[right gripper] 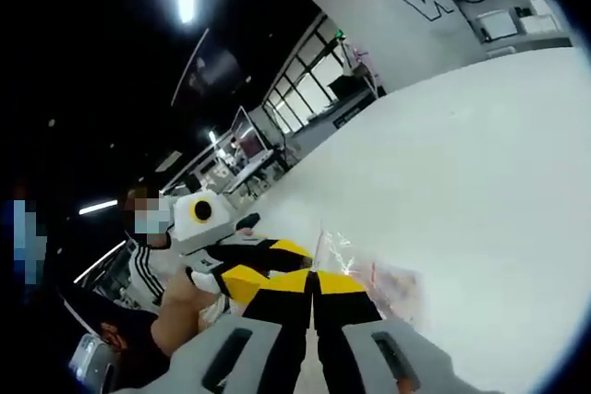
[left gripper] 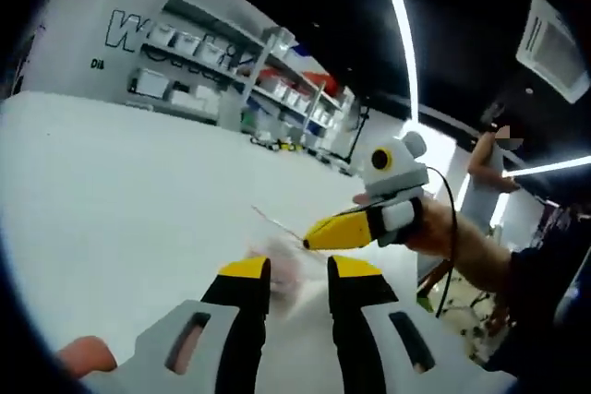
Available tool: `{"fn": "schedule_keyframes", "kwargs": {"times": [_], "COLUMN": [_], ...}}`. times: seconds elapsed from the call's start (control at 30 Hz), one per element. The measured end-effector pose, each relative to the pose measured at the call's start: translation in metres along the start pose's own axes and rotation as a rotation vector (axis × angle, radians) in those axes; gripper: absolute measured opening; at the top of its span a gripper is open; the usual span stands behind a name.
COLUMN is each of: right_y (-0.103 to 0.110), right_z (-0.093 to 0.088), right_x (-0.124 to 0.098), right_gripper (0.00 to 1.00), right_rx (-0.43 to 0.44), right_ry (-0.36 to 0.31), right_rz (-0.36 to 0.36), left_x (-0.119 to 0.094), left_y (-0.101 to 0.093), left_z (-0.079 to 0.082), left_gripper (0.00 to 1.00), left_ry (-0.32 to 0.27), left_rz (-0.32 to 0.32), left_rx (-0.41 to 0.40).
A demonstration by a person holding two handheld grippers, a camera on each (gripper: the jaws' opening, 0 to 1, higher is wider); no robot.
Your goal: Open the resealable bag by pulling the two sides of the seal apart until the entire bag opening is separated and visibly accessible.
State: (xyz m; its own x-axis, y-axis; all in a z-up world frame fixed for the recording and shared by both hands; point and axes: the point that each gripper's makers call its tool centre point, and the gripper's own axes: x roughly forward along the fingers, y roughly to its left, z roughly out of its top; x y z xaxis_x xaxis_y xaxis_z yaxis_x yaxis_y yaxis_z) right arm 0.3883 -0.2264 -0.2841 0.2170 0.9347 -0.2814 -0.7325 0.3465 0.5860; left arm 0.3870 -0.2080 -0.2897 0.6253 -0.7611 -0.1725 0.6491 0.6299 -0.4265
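Your right gripper (right gripper: 311, 285) is pressed together on the clear, crinkled resealable bag (right gripper: 369, 269) above the white worktop (right gripper: 480, 163). Your left gripper (left gripper: 298, 276) stands spread just beside the bag, pinching nothing.

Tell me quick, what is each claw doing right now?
Left claw: open, its jaws standing either side of the clear resealable bag, which looks blurred.
Right claw: shut, jaws pressed together at the bag's edge; whether plastic is pinched between them is unclear.

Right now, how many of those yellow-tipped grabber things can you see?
2. The left gripper rises from the bottom of the left gripper view, by the clear bag. The right gripper reaches in from the right, held by a hand.
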Motion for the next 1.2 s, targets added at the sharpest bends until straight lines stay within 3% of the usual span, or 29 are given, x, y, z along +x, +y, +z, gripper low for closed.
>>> {"fn": "schedule_keyframes", "kwargs": {"times": [1.2], "right_y": [0.0058], "right_z": [-0.0074], "right_x": [0.0030], "right_gripper": [0.00], "right_rx": [-0.105], "right_ry": [0.034], "right_rz": [-0.020], "left_x": [0.0072], "left_y": [-0.0045], "left_z": [-0.0006], "left_gripper": [0.18], "left_ry": [-0.019], "left_rz": [-0.069], "left_rx": [-0.131]}}
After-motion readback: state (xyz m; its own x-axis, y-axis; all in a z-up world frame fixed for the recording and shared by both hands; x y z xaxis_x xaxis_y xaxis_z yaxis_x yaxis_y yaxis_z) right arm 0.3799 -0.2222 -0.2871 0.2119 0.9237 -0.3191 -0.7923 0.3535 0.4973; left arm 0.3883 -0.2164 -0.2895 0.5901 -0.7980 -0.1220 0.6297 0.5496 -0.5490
